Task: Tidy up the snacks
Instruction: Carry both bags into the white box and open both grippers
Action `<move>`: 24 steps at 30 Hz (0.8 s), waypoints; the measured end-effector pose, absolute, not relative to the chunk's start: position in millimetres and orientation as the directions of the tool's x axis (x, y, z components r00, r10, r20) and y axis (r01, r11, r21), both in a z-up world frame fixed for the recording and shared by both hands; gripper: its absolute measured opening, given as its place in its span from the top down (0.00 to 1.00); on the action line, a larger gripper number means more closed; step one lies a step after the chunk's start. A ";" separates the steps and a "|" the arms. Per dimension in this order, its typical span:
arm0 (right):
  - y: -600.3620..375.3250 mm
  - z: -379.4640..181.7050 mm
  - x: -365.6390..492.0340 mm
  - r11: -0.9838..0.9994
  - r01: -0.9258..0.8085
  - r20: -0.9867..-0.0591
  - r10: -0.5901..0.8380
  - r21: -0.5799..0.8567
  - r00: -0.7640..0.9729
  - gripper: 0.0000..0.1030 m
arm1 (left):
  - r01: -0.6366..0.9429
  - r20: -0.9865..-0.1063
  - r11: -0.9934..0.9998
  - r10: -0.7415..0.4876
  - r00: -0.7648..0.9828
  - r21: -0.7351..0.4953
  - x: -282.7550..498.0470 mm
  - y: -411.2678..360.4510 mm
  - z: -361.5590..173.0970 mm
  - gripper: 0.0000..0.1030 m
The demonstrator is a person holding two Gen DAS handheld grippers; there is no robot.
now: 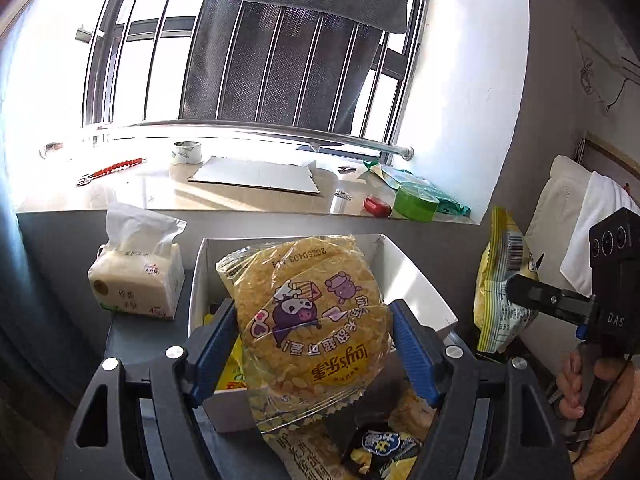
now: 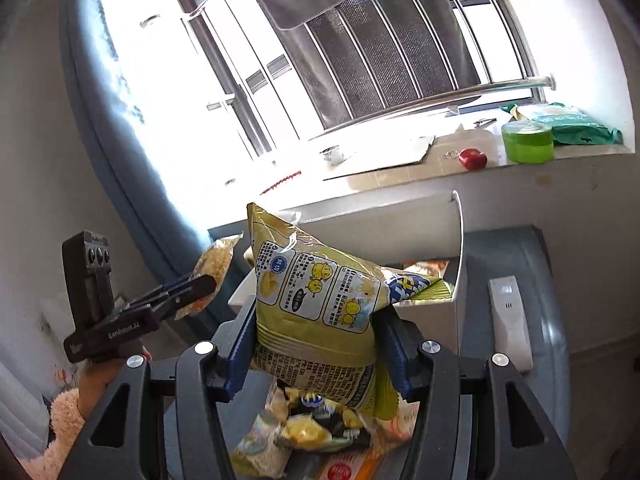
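My left gripper is shut on a round yellow rice-cracker pack with a purple cartoon, held above the white box. It also shows in the right wrist view, at the left gripper. My right gripper is shut on a yellow chip bag held above the box. In the left wrist view the right gripper shows at the right, with the chip bag. More snack packs lie on the table below.
A tissue pack stands left of the box. The windowsill holds cardboard, a tape roll, a green tape roll and a red object. A white remote lies right of the box.
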State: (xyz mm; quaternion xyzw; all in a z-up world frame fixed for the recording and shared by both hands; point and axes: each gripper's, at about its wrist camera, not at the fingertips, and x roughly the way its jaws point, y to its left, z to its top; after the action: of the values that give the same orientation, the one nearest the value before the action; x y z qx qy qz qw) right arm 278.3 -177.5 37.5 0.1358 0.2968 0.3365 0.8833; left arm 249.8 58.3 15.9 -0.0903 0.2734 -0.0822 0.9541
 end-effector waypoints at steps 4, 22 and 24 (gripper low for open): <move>-168.1 46.3 334.2 0.772 -0.452 -0.484 0.633 0.447 0.604 0.41 | 0.100 -0.527 0.969 -0.207 0.824 -0.225 287.0 51.3 23.3 0.23; -167.6 44.2 377.5 0.811 -0.397 -0.523 0.582 0.430 0.622 0.00 | 0.034 -0.561 0.992 -0.095 0.823 -0.118 292.7 52.4 24.3 0.00; -168.2 50.1 366.6 0.799 -0.423 -0.505 0.599 0.427 0.622 0.00 | 0.044 -0.540 0.991 -0.107 0.835 -0.128 279.1 51.2 30.2 0.00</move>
State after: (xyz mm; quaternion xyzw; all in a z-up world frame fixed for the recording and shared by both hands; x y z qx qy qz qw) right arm 366.6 -168.2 50.1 0.1345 0.3270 0.2868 0.8903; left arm 279.1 51.2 30.2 -0.0553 0.2848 -0.0393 0.9562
